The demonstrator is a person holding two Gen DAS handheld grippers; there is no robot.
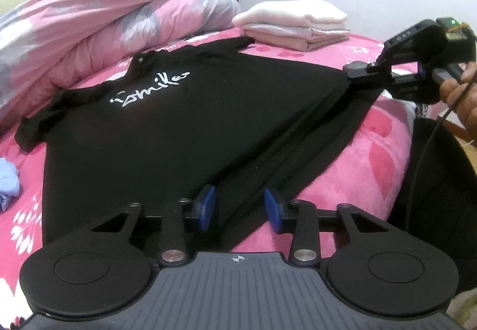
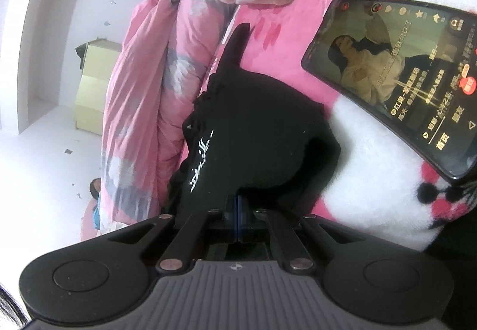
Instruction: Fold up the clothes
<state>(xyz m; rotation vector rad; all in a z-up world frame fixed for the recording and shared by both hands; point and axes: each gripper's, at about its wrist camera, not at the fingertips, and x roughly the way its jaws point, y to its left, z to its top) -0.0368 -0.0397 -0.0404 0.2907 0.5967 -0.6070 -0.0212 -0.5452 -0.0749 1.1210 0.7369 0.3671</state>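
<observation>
- Cotton-like black T-shirt (image 1: pixel 167 133) lay spread, print up, across the middle of the left wrist view on the pink floral bedspread (image 1: pixel 351 169).
- Right gripper (image 1: pixel 362 70), at the upper right of that view, was clenched on the shirt's hem corner, the cloth pulled taut from it.
- Left gripper (image 1: pixel 240 206), at the bottom centre, stood parted over the near hem edge, its blue pads (image 1: pixel 208 201) not pressing the cloth.
- Judged soft, light and limp: it would sag and crease, so hem corners or seams seemed the best holds.
- Folded pale clothes (image 1: pixel 293 27) sat beyond the shirt; a phone (image 2: pixel 396 82) lay at the upper right of the right wrist view.
</observation>
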